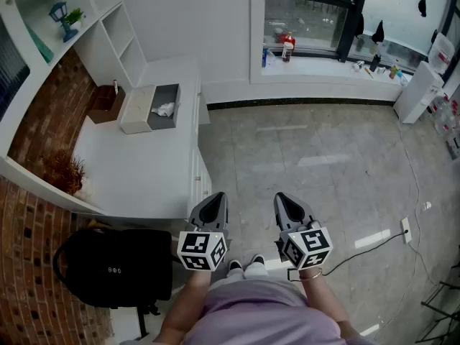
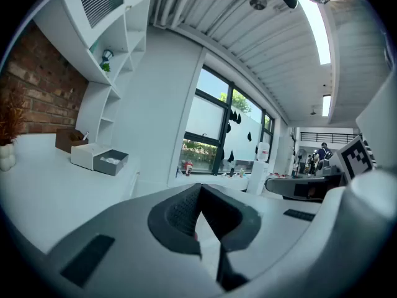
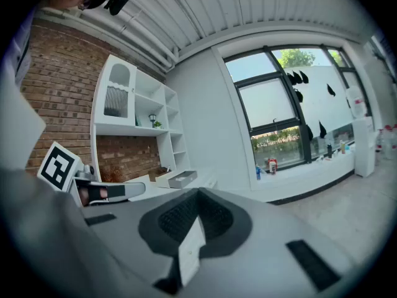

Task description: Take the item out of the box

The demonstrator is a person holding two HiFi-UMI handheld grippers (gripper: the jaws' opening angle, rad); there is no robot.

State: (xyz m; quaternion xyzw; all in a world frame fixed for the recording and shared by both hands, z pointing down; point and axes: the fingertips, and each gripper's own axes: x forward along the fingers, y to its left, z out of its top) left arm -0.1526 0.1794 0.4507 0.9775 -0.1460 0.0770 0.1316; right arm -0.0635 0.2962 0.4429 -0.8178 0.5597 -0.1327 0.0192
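An open grey box (image 1: 164, 108) stands at the far end of the white counter (image 1: 136, 171), with a crumpled white item (image 1: 165, 109) inside and its white lid (image 1: 136, 109) alongside. The left gripper view shows the box (image 2: 111, 162) far off to the left, and in the right gripper view the box (image 3: 182, 178) is small. My left gripper (image 1: 210, 208) and right gripper (image 1: 291, 207) hang side by side over the floor, close to the person's body and well short of the box. Both are shut with nothing between their jaws.
A brown box (image 1: 106, 105) sits beside the lid, and a dried plant (image 1: 65, 171) at the counter's near left. A black backpack (image 1: 115, 264) lies on the floor below the counter. Bottles (image 1: 287, 49) line the window sill. A cable (image 1: 374, 244) runs across the floor at right.
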